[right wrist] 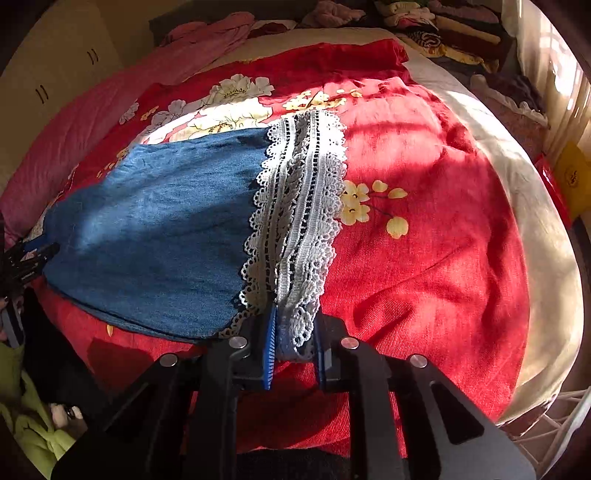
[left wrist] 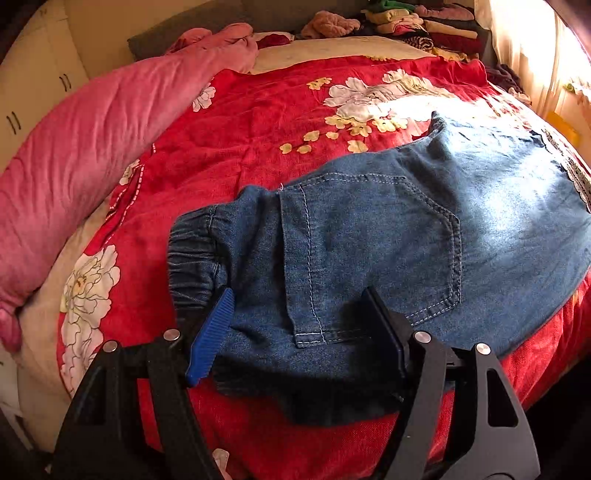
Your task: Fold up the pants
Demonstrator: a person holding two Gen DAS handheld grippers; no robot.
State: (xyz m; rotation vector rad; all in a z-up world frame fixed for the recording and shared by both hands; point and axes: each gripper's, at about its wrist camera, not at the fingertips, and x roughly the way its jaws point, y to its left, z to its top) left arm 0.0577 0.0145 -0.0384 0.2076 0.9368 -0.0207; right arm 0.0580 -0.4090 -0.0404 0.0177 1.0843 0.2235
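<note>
A bed fills both views, covered by a red floral bedspread (left wrist: 266,122) with white and yellow flowers, sunlit on its far right side. A pink quilt (left wrist: 74,147) lies bunched along the bed's left edge, and cream cupboard doors (left wrist: 33,88) stand behind it. At the head of the bed sits a stack of folded clothes (left wrist: 424,26). In the right wrist view a white wire basket (right wrist: 554,424) shows at the lower right corner; its contents are out of sight.

The denim pants (left wrist: 388,240) lie flat across the bedspread, back pocket up, elastic waistband to the left and white lace hem (right wrist: 299,206) to the right.

The left claw (left wrist: 295,332) is spread wide, its fingers straddling the waist end of the denim. The right claw (right wrist: 293,350) is closed nearly together, pinching the near corner of the lace hem.
</note>
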